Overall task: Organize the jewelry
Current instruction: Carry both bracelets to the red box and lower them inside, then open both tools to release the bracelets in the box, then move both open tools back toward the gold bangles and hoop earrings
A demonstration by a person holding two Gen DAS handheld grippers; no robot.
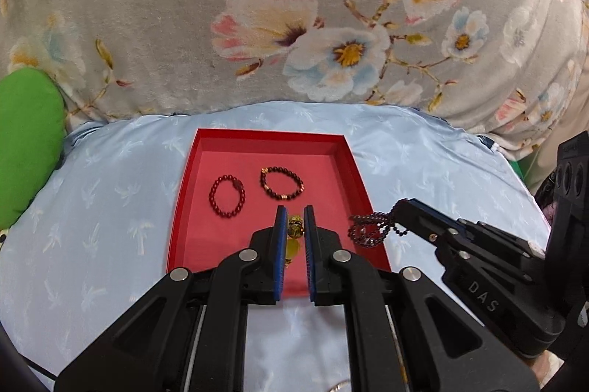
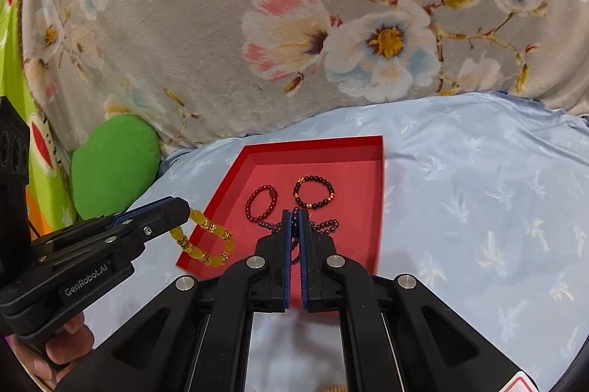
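Both tongs pinch loads: my left gripper [image 1: 295, 219] holds the yellow bracelet [image 2: 206, 241], my right gripper [image 2: 294, 219] the dark bead strand [image 1: 368, 230] (dangling). Red tray [image 1: 270, 134] lies just ahead, below both.

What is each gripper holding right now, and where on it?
Left gripper: yellow bead bracelet, pinched at one point of its loop, the rest dangling. Right gripper: dark purple bead strand, pinched partway along.

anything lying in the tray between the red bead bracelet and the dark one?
Nothing. In both wrist views only bare tray floor separates the red bead bracelet from the dark bracelet; they lie apart.
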